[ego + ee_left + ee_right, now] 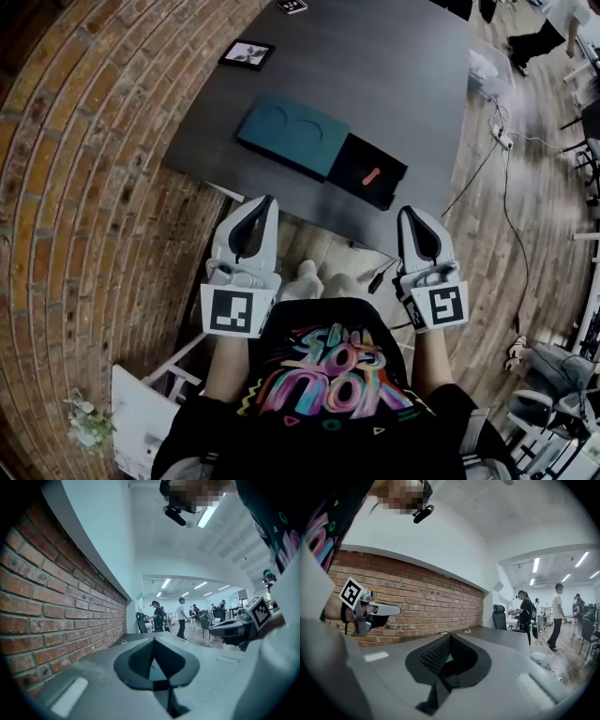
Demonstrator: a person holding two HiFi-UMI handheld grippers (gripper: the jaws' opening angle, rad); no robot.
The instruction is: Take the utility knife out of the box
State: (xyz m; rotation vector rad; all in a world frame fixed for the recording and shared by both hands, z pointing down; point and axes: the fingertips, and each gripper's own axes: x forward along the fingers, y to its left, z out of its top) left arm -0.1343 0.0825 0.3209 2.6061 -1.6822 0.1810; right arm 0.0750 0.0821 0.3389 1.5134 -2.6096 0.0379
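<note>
On the dark grey table (394, 66) lies a teal box lid (292, 134), and beside it on the right stands the open black box tray (367, 171) with the orange utility knife (371, 175) in it. My left gripper (266, 202) and right gripper (405, 214) hover side by side just short of the table's near edge, pointing at the box. Both are shut with nothing between the fingers. The left gripper view looks level over the tabletop (136, 637) and catches the right gripper (234, 627). The right gripper view shows the left gripper (370, 611).
A brick wall (84, 187) runs along the left. A framed picture (247, 53) and a small dark card (292, 6) lie far back on the table. Cables (487, 159) trail over the wooden floor on the right. Several people (525, 613) stand far off.
</note>
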